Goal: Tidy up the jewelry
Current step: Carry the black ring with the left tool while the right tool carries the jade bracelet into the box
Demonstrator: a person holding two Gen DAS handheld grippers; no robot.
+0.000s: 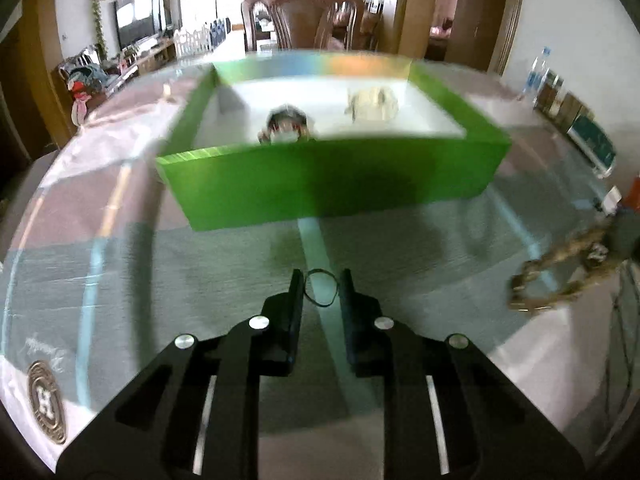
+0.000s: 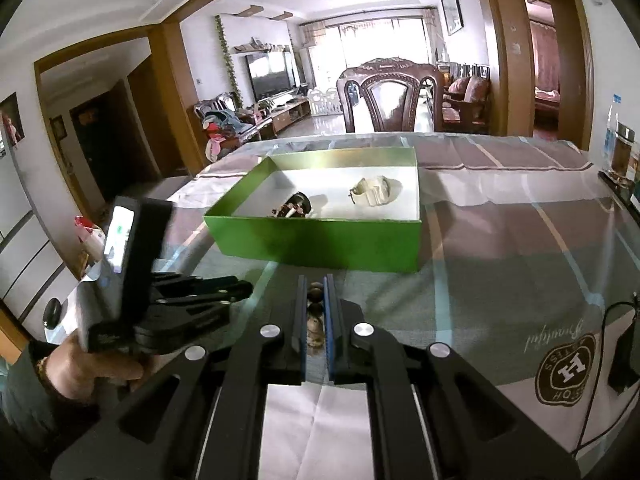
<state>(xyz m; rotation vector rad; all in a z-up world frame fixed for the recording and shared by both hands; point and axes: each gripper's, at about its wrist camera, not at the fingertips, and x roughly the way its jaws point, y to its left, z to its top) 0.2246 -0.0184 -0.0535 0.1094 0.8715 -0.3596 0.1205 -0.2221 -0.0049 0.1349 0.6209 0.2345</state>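
Observation:
A green box [image 1: 332,184] [image 2: 320,240] stands on the table with a dark beaded piece [image 1: 286,124] [image 2: 292,206] and a cream piece [image 1: 374,104] [image 2: 374,192] inside. My left gripper [image 1: 320,280] is shut on a thin dark ring [image 1: 320,290], just in front of the box. The left gripper also shows at the left of the right wrist view [image 2: 224,292]. My right gripper [image 2: 316,280] is shut on a brown beaded bracelet [image 2: 316,316], in front of the box. The bracelet hangs at the right edge of the left wrist view [image 1: 560,276].
A checked cloth [image 2: 500,260] under glass covers the table. A black cable [image 2: 600,360] and a dark device lie at the right. Bottles and jars [image 2: 618,152] stand at the far right edge. A wooden chair [image 2: 394,96] stands behind the table.

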